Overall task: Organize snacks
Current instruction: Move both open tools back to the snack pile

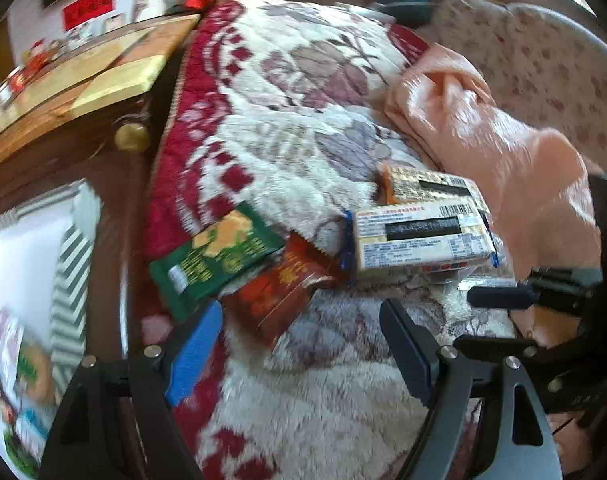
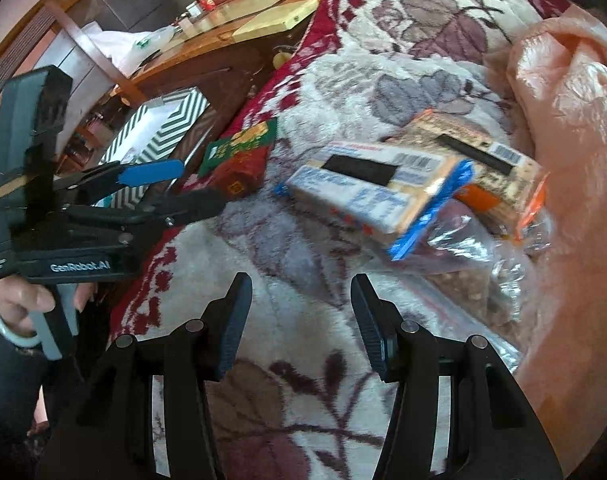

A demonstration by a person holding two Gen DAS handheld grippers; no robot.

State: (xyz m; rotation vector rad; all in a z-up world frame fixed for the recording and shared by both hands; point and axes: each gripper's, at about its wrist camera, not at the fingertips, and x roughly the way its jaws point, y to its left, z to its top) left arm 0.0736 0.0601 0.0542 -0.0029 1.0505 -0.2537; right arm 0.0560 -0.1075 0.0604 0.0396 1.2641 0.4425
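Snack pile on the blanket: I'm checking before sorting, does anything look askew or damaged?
Askew, not visibly damaged: the blue-edged cracker pack lies tilted across the orange-edged pack, and the green packet overlaps the red one. Blur hides fine detail.

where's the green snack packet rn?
The green snack packet lies on the floral blanket near its red border, overlapping the red packet, just ahead of the left gripper; left of centre in the right wrist view.

Snack packets [image 2: 367, 184] lie on floral blanket [image 2: 303, 320].
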